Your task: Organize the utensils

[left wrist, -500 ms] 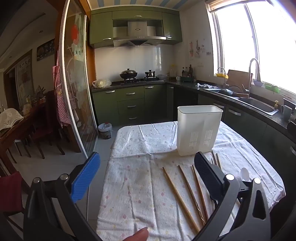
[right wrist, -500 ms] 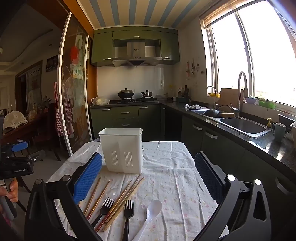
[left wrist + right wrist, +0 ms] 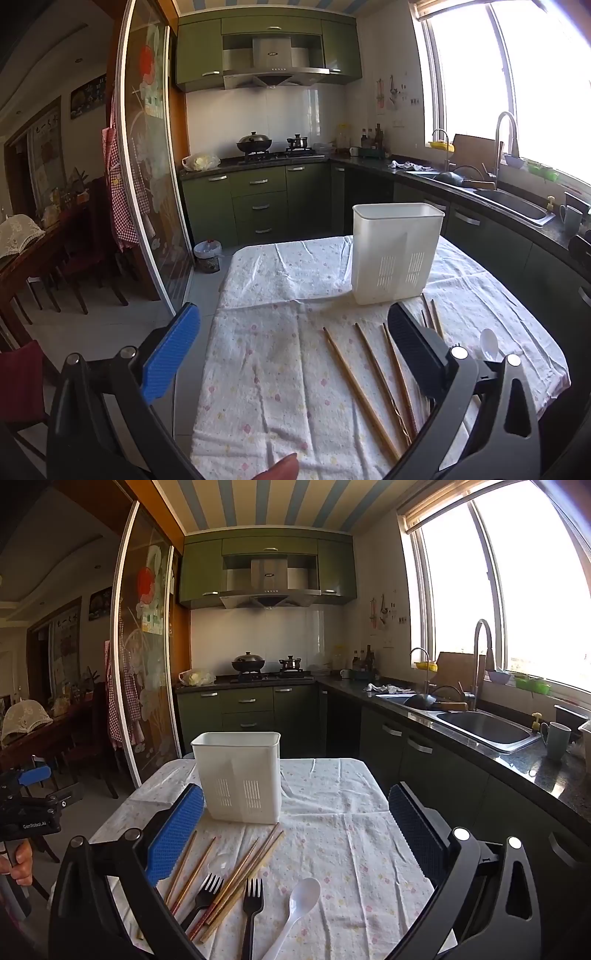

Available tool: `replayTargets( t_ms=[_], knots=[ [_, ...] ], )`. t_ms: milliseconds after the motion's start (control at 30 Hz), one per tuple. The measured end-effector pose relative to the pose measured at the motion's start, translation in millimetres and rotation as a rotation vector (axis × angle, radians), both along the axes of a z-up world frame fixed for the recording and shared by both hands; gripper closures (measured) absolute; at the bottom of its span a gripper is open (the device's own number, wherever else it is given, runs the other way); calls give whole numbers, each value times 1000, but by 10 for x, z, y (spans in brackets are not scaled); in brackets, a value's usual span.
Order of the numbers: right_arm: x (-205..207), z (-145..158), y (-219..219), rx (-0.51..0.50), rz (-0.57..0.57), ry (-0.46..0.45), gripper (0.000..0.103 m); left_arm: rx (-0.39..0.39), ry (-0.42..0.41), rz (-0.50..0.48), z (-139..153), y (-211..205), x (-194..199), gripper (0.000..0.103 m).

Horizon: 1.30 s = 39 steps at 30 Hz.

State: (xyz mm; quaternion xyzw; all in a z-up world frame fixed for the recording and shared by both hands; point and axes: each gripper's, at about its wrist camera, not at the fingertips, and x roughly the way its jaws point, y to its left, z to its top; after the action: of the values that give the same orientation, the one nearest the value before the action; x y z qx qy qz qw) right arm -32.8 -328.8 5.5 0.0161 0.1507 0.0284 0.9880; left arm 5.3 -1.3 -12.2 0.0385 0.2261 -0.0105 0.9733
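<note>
Now, starting at the left, the left tool [image 3: 293, 341] hangs over the near left part of the bench [image 3: 280, 387], which is covered with a white cloth with small pink and yellow flowers. Its two fingers are spread wide, one with a blue pad and one dark, and nothing is between them. A fingertip of the person [image 3: 282, 469] shows at the bottom edge of this view. Seen from the right side, the same tool is at the far left, with a hand [image 3: 18, 860] around its handle.

Further right, the wooden chopsticks [image 3: 364, 391] lie loose on the cloth, some almost parallel and some crossing each other. Two black plastic forks [image 3: 253, 904] lie among them with the prongs pointing away, toward the far end of the bench. Just beside the right fork lies a white plastic spoon [image 3: 301, 901], its bowl also pointing away.

Behind these utensils, near the middle of the bench, stands a white plastic rectangular utensil holder [image 3: 238, 775] with slotted holes low on its front. It is upright, and the tips of some chopsticks come close to its base.

At the right, the right tool [image 3: 295, 823] is above the near edge of the bench, also opened wide, and it holds nothing; the forks, spoon and chopsticks lie below it.
</note>
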Motion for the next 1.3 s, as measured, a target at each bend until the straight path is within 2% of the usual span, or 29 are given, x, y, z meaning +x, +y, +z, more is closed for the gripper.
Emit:
replayTargets(
  t_ms=[800,1300],
  knots=[
    [41,-20,-2,4,6,11,4,1,28,-6,-29,16,23,6],
    [39,-18,-3,6,6,11,4,-39,38,-24,-13,43,20,6]
  ],
)
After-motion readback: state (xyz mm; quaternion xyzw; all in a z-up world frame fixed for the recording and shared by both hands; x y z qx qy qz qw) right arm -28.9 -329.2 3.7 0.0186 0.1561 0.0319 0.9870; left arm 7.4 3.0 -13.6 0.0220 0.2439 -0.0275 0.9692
